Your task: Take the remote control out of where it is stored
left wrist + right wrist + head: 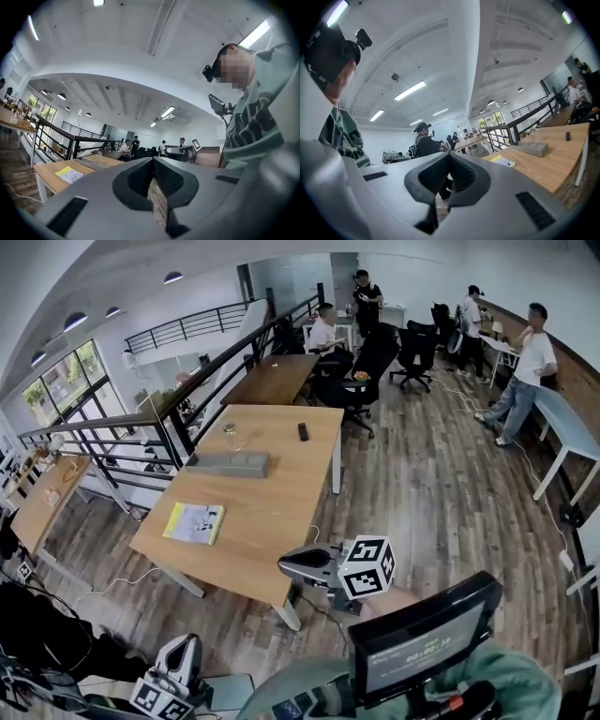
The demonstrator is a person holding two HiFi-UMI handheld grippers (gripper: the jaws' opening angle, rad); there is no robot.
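A flat grey case (228, 463) lies on the wooden table (272, 502); the right gripper view shows the grey case (532, 148) too. Beyond it a small black oblong thing (303, 431), perhaps a remote, lies in the open on the tabletop, and the black thing (567, 136) is also in the right gripper view. My right gripper (286, 565) hovers at the table's near corner, shut and empty, with its jaws (449, 157) pressed together. My left gripper (189, 641) is low at the bottom left, off the table, also shut (153, 161) with nothing in it.
A yellow booklet (194, 522) lies on the table's near left and a glass (230, 432) stands behind the case. A black railing (141, 442) runs along the left. Several people, office chairs (412, 352) and other desks fill the far room. A screen (427, 638) sits near my chest.
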